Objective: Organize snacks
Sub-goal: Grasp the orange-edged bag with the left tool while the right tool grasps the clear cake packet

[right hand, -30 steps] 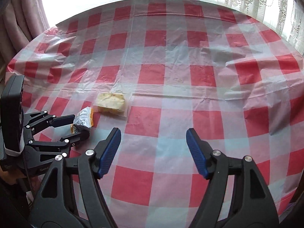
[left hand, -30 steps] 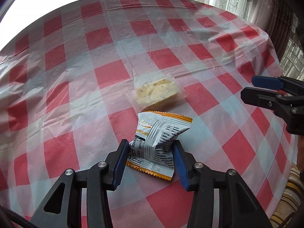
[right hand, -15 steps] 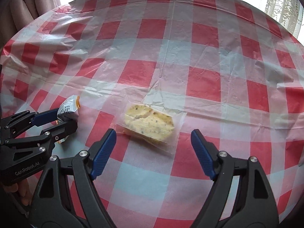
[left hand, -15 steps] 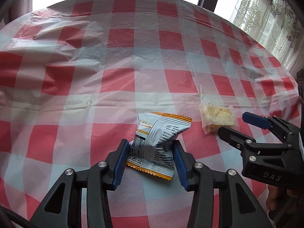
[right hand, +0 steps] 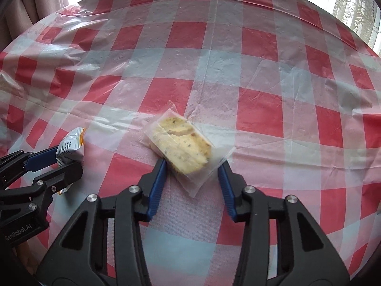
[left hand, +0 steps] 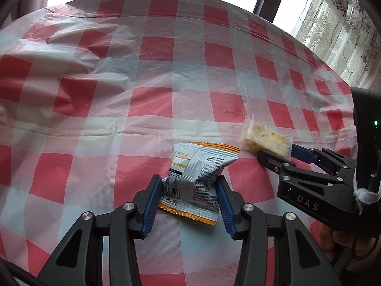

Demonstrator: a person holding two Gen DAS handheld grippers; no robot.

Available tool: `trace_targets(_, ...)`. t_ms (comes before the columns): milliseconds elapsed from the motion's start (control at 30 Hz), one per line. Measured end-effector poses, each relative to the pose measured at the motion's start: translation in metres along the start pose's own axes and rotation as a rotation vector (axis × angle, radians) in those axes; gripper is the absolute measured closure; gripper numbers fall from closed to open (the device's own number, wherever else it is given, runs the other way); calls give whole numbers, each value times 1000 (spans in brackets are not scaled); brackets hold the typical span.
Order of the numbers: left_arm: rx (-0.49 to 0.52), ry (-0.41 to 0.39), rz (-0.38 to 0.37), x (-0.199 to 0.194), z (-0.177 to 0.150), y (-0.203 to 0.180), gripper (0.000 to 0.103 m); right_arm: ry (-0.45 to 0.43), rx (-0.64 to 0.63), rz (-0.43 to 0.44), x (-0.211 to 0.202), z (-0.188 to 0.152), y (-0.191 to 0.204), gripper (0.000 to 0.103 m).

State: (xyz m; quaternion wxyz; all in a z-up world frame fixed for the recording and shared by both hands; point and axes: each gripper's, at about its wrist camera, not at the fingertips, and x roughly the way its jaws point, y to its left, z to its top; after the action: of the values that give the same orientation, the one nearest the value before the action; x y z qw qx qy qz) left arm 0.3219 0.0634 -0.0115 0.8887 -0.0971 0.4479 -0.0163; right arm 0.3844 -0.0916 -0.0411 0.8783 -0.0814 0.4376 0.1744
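Crinkly foil packet (left hand: pixel 194 177) pinched in left gripper (left hand: pixel 188 190), likely for carrying. Right gripper (right hand: pixel 193 174) closing around clear-wrapped cake (right hand: pixel 183 147); grip uncertain, cannot tell.

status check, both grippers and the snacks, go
Left gripper shut on orange-trimmed snack packet. Right gripper closing around clear-wrapped cake slice, firm grip unclear. Checked tablecloth otherwise bare, nothing in the way.

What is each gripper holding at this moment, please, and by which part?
The left gripper clamps the snack packet across its lower sides. The right gripper is shut on the wrapped cake at its near end.
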Motion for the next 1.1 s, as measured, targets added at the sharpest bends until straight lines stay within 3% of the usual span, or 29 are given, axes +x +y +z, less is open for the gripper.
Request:
trace_targets(100,-3,-2,0,0,0,0,56,-3,20,8,-3,-2,-7,80)
trace_targets(333,-6,-2,-8,0,0,0,56,12,-11,32,-12,-12,-11,82)
trace_targets(367,-6,-2,-8,0,0,0,56,17,-29,42,-14,-12,-11,78)
trace_targets(433,-2,-2,-8,0,0,0,56,0,-85,39,-19,-11,-9,49)
trace_targets(467,-2,-2,-9,0,0,0,56,-22,-118,31,-22,-9,-8,23)
trace_targets(500,-3,-2,-10,0,1,0,56,-51,-159,23,-26,-6,-6,18)
trace_targets(633,-4,-7,-14,0,0,1,56,-66,-290,41,-19,10,0,18)
trace_targets(833,3,-13,-8,-1,0,0,56,-3,-382,98,9,29,3,21)
trace_targets(900,3,-15,-6,-2,0,0,56,27,-405,106,19,31,6,33)
trace_targets(933,3,-15,-6,-2,-1,0,56,21,-397,124,20,32,6,33)
trace_targets(1000,3,-14,-7,-2,0,0,56,41,-359,153,22,33,4,50)
trace_targets(1100,-2,-14,-7,-2,0,1,56,38,-333,150,19,28,8,62)
